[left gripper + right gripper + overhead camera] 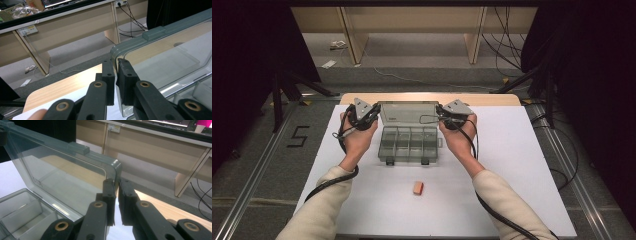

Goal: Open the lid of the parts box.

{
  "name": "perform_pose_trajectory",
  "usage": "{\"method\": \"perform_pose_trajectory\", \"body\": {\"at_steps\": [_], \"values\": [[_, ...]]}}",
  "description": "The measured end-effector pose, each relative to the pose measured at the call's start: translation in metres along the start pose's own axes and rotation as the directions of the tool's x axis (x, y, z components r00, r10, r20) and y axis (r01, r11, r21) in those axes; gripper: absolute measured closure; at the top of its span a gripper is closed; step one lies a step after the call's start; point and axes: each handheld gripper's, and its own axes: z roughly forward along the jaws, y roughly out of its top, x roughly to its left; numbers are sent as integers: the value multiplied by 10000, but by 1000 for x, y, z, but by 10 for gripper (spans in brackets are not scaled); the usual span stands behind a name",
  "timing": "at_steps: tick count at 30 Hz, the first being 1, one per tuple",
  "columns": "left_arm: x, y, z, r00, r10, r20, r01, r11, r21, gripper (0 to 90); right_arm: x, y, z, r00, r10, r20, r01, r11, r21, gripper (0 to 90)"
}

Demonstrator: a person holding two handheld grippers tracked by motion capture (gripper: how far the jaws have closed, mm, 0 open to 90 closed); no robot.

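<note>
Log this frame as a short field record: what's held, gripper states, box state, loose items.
work in hand: both grippers hold the raised lid of a clear compartment box
left gripper: shut on the lid's corner edge
right gripper: shut on the lid's opposite corner
box state: open, lid upright, visible compartments look empty
loose item: small orange block on the white table, nearer the person than the box

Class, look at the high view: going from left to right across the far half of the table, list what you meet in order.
Left tool shut on the lid's left corner → clear lid of the open compartment box, standing up → right tool shut on the lid's right corner.
</note>
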Motion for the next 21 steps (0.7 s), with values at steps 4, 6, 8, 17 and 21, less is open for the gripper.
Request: {"method": "perform_pose_trajectory", "body": {"at_steps": [4,6,8,17,21], "values": [[0,0,1,10000,-70,8,70,10000,0,838,0,0,1,10000,25,37,-25,10000,-11,849],[1,1,2,10000,-68,5,68,10000,13,839,-1,0,2,10000,26,52,-26,10000,-24,849],[1,1,3,10000,-90,7,90,10000,16,839,-1,0,3,10000,55,55,-55,10000,-25,849],[3,2,7,9998,-218,37,218,9998,12,839,-2,1,6,9998,171,101,-170,9999,-18,849],[3,2,8,9997,-234,39,234,9997,19,839,-3,1,7,9997,222,100,-222,9998,-13,848]]}}
